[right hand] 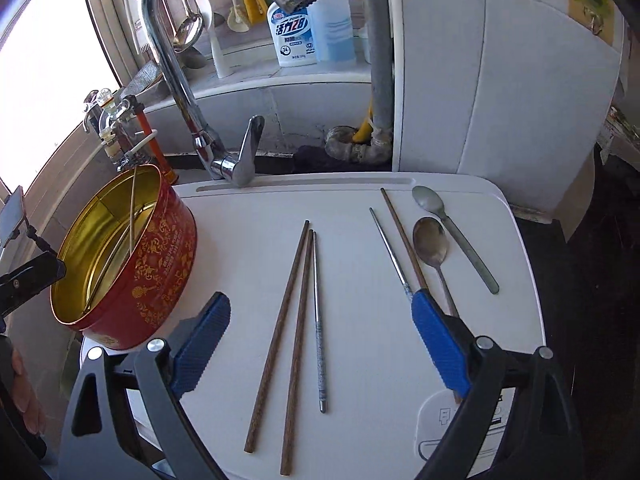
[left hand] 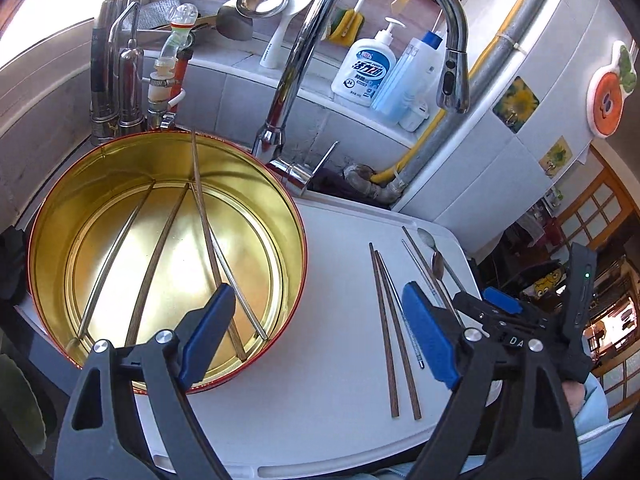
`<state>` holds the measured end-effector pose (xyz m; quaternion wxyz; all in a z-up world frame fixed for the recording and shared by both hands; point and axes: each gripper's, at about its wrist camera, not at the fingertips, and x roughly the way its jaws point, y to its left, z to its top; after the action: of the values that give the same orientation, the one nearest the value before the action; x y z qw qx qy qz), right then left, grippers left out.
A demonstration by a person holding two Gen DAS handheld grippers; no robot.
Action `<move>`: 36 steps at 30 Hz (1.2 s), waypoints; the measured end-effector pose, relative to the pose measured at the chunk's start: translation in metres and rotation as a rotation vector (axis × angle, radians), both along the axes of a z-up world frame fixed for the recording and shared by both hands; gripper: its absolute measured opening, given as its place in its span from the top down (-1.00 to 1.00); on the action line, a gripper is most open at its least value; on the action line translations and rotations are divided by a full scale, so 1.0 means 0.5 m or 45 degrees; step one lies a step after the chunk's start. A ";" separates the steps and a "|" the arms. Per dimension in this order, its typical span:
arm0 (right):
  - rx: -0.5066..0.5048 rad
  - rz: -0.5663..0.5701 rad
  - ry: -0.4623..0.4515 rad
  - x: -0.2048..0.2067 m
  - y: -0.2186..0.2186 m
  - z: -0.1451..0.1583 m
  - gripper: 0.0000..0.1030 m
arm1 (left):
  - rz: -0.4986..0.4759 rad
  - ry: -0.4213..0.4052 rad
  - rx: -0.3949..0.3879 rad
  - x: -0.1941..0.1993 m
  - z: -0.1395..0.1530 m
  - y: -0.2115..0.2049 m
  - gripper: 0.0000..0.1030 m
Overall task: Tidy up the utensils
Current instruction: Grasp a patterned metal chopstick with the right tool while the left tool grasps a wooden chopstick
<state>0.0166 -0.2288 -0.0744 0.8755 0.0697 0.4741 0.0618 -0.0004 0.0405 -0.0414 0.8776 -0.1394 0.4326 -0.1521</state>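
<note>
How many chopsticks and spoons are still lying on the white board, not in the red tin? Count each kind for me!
Wooden chopsticks: 3
Metal chopsticks: 2
Spoons: 2
Total still on the white board: 7

Chrome faucet (left hand: 304, 80) — soap bottle (left hand: 362, 74) behind it.

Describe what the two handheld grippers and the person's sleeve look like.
Both the left gripper and right gripper have black skeletal arms with cut-outs, silver round pivot bolts and ribbed blue finger pads. The right gripper's housing shows a green light and white lettering. The sleeve is light blue.
</note>
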 end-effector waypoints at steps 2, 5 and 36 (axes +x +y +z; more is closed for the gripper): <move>0.004 -0.028 0.010 -0.002 -0.021 -0.004 -0.80 | -0.020 0.004 0.011 0.000 -0.004 -0.016 -0.62; 0.013 -0.027 -0.005 -0.009 -0.038 -0.007 -0.80 | -0.077 0.011 0.064 0.007 -0.015 -0.049 -0.62; -0.094 0.311 0.326 0.075 0.034 -0.153 0.30 | -0.532 0.070 0.503 0.053 -0.217 -0.321 0.23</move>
<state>0.0540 -0.2117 -0.1510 0.7961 -0.0133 0.5884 0.1408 0.0262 -0.1203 -0.1498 0.8253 0.1223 0.4969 -0.2387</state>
